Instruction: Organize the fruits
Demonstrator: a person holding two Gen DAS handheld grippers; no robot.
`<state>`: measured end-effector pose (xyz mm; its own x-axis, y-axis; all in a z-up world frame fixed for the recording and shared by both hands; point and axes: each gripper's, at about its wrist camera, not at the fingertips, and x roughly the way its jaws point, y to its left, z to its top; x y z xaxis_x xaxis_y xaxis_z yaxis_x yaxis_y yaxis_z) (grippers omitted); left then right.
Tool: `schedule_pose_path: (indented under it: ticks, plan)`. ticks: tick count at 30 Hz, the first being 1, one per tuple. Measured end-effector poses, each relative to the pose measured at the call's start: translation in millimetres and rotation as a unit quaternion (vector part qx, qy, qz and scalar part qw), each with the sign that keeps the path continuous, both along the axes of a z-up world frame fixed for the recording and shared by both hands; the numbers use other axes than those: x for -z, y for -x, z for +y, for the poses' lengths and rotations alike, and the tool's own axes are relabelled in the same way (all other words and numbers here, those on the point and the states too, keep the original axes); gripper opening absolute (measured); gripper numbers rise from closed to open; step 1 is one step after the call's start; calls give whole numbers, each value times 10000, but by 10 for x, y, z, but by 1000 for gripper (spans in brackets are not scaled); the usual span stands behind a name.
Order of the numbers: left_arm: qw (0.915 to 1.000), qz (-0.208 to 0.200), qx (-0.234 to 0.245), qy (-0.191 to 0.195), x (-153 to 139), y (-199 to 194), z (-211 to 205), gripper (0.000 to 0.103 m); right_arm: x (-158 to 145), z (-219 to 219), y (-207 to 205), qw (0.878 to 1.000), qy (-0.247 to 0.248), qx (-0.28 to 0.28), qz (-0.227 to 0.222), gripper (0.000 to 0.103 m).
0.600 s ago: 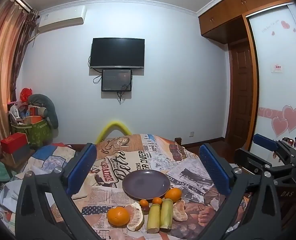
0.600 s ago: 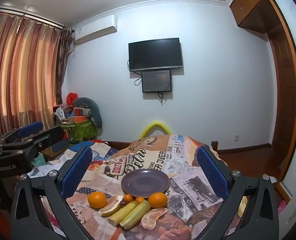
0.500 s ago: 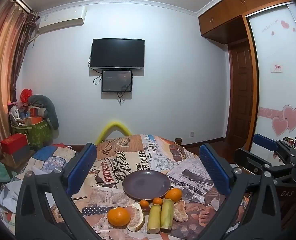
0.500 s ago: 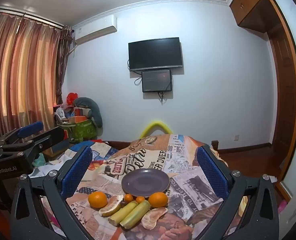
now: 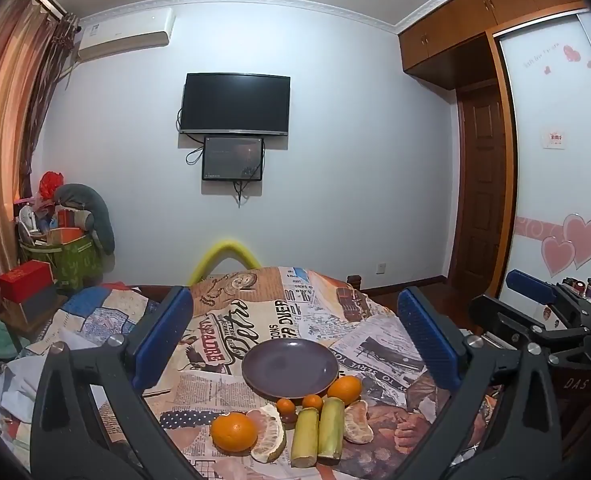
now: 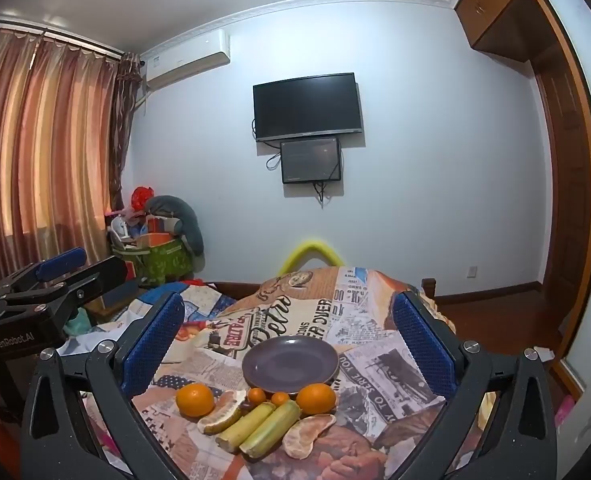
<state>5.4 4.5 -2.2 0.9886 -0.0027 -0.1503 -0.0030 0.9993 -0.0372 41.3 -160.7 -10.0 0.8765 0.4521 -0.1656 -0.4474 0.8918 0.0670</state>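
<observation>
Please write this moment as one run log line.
left gripper: open, empty | right gripper: open, empty | round purple plate: bare | fruits: all on newspaper-print tablecloth

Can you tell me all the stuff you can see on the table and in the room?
plate: 1, purple, empty, table middle
big oranges: 2, orange, one at each end of the fruit row
small oranges: 2, orange, by the plate's near rim
green stalks: 2, yellow-green, side by side
peeled citrus pieces: 2, pale orange, flanking the stalks
tablecloth: 1, newspaper print
TV: 1, black, wall
small screen: 1, under TV
air conditioner: 1, white
curtains: orange-pink, left
left gripper: open
right gripper: open
</observation>
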Motion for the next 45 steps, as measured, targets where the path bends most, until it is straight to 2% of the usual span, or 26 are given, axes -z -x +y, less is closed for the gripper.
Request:
schedule_pose_path:
  ticks: [45]
  plan:
    - [10000,18,36,54,30,2,12,103,10,-49,-31,9999,-101,23,86,103]
